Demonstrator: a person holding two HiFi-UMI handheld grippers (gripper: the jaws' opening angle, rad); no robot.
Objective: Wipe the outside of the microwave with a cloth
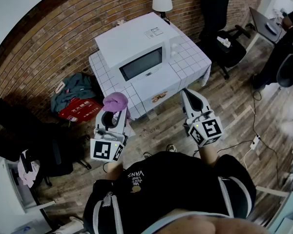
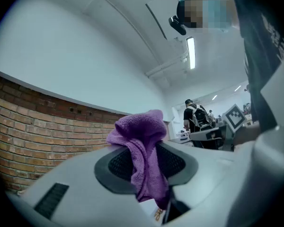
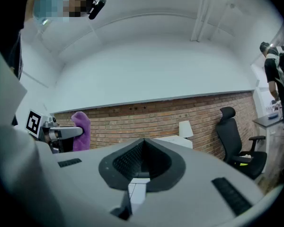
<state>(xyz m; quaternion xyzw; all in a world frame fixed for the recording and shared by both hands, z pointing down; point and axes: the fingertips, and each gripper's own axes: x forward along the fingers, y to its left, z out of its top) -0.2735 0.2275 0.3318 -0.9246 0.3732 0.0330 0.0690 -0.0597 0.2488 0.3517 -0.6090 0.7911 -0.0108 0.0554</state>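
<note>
A white microwave (image 1: 134,52) with a dark door window stands on a small table (image 1: 190,57) covered with a white checked cloth, against the brick wall. My left gripper (image 1: 115,112) is shut on a purple cloth (image 1: 115,101), held short of the table's near left corner. In the left gripper view the purple cloth (image 2: 143,155) bunches up between the jaws. My right gripper (image 1: 190,97) is shut with nothing in it and sits near the table's front right edge. The right gripper view shows the purple cloth (image 3: 81,130) at left and the microwave (image 3: 173,140) just past the jaws.
A white lamp (image 1: 162,0) stands behind the microwave. Black office chairs (image 1: 224,43) sit to the right. A pile of clothes and a red bag (image 1: 78,106) lies on the wood floor at left. A person (image 1: 283,48) stands at far right.
</note>
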